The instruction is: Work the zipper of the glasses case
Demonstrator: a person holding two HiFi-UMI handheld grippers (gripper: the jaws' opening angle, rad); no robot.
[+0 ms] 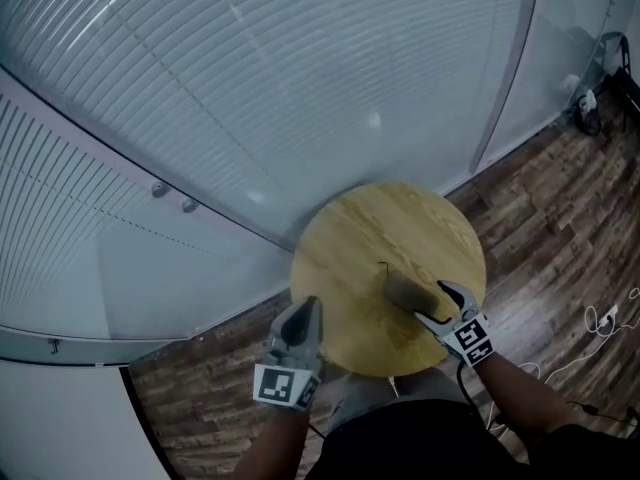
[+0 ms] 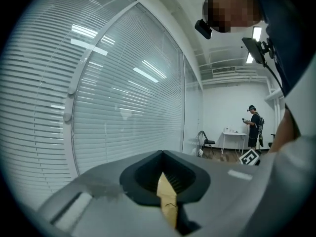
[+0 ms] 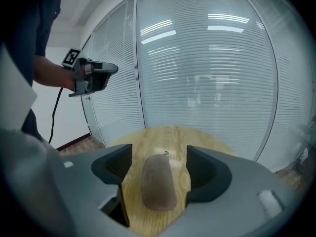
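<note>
Round wood table [image 1: 345, 253] by blinds-covered glass: right gripper [image 1: 440, 304], jaws wide apart, straddles glasses case [image 1: 407, 290] w/o touching; left gripper [image 1: 303, 316], near-left, jaws together, empty.

A round wooden table [image 1: 350, 258] stands on plank flooring [image 1: 540, 218] beside a glass wall with blinds [image 1: 250, 88] (white cables [image 1: 603, 318] trail at the right).

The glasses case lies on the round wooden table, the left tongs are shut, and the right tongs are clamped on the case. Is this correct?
Not quite: the right tongs are open, not clamped; the right gripper view shows the glasses case lying between them untouched. The case does lie on the table, and the left tongs are shut.
</note>
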